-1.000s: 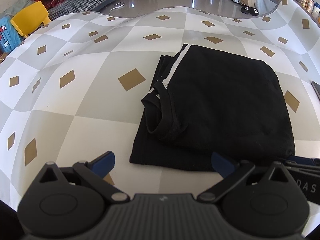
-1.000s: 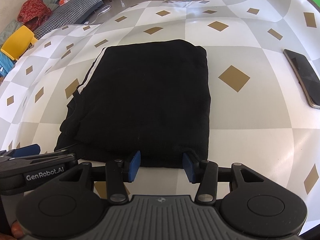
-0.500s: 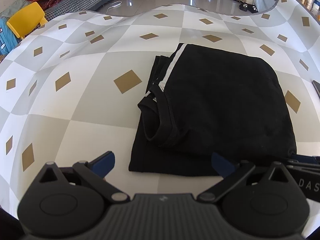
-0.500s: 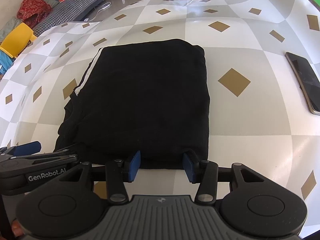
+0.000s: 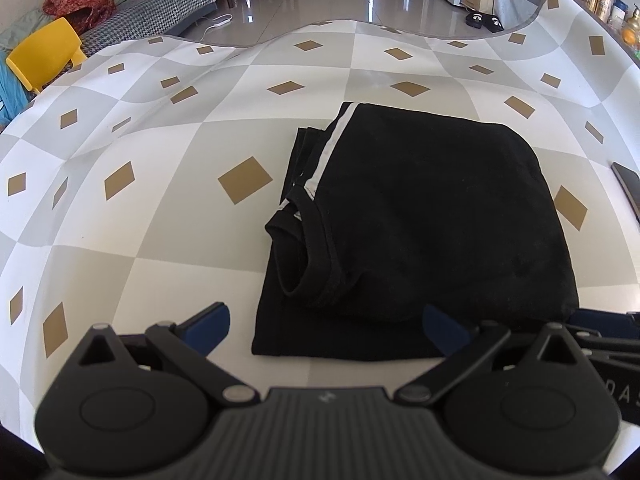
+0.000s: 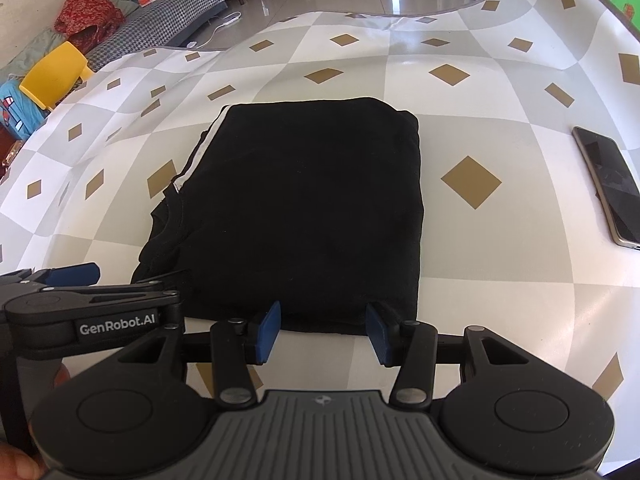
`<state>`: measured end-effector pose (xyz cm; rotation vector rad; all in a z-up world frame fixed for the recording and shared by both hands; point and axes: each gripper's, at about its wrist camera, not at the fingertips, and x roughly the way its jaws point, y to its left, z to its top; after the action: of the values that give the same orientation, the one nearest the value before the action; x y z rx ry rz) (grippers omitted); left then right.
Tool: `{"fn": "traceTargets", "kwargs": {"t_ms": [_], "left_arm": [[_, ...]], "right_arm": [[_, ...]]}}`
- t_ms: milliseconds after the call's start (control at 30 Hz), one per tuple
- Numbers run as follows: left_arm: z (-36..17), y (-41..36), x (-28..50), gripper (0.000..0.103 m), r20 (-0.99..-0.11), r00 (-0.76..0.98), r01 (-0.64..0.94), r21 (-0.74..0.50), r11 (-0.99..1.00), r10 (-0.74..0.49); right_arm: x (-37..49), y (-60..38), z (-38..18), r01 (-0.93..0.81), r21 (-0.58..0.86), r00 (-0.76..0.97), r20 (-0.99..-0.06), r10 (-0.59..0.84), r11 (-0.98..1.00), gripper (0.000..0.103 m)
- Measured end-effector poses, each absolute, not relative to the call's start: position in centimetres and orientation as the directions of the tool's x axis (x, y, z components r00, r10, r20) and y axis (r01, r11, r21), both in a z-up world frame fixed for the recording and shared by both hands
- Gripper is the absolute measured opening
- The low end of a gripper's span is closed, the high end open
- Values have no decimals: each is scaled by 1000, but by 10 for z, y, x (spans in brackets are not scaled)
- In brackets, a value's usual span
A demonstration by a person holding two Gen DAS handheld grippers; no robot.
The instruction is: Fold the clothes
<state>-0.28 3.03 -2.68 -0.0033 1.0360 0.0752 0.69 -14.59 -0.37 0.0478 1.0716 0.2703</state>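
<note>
Checkered tablecloth (image 5: 168, 216) under a folded black shirt (image 5: 420, 216).
Left gripper (image 5: 326, 326) fingers spread wide, right gripper (image 6: 322, 330) fingers parted; the shirt's near edge lies just ahead of both.

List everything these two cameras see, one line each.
folded garment: one, black with a white stripe, middle of the table.
tablecloth: one, white and grey checks with gold diamonds, covering the table.
phone: one, dark, on the cloth right of the garment.
chair: one, yellow, beyond the table's far left edge.
sofa: one, houndstooth, far left, with a red bundle on it.
slippers: one pair, black, on the floor beyond the table.
left gripper: one, black with blue pads, open, at the garment's near edge.
right gripper: one, same colours, open, at the near edge.
</note>
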Motion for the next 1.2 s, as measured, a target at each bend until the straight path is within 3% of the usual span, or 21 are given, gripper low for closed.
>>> {"fn": "traceTargets", "kwargs": {"t_ms": [300, 533, 1200], "left_arm": [[-25, 29, 1, 103, -864, 498, -35, 57, 998, 67], [-30, 31, 12, 103, -874, 483, -7, 63, 998, 58], [-37, 36, 54, 103, -880, 474, 24, 52, 998, 34]], "right_arm": [[24, -159, -4, -224, 210, 435, -852, 290, 952, 47], [41, -158, -12, -235, 94, 450, -872, 194, 968, 46], [70, -156, -26, -187, -18, 455, -888, 71, 982, 46]]}}
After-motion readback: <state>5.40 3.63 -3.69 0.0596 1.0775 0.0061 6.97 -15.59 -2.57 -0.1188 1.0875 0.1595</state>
